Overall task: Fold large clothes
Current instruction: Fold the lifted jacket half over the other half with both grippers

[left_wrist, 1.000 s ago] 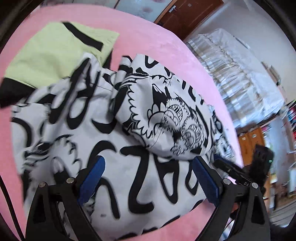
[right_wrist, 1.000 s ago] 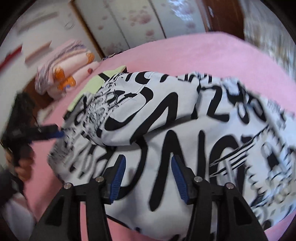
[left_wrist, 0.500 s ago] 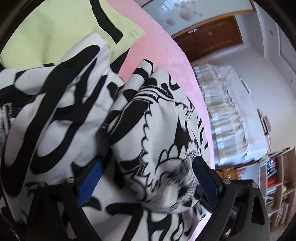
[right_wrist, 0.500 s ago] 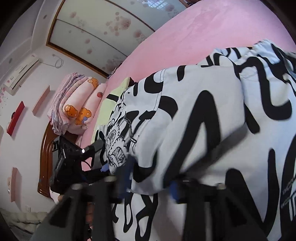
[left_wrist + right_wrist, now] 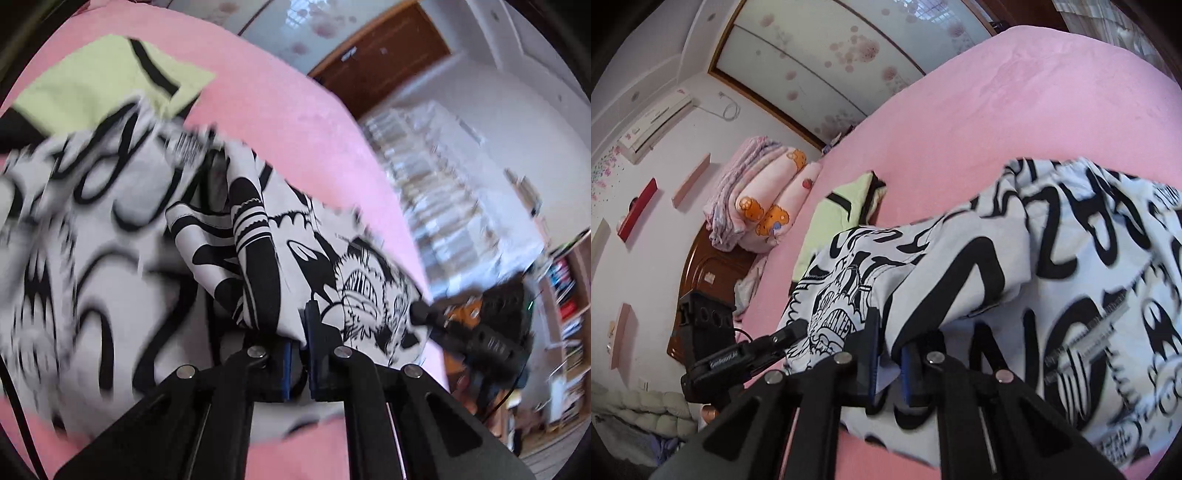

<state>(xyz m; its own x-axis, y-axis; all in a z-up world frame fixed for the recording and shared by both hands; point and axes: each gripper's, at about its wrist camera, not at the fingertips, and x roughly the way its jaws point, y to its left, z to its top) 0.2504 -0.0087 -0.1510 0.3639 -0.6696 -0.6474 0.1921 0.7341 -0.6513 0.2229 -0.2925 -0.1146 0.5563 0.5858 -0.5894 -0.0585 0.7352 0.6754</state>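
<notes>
Pink bed, bedroom. Printed shirt bunched; left gripper and right gripper just clamped onto one folded edge, spaced apart for carrying fold over.

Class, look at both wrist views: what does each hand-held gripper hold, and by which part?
Both are shut on the black-and-white printed garment: the left hand-held gripper and the right hand-held gripper each pinch a bunched fold at its near edge.

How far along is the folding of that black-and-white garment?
Early. Done: a yellow-green garment lies flat on the pink bed. In hand: both tongs, left and right, have just closed on the black-and-white garment. Left: it is still rumpled, with no neat fold.
</notes>
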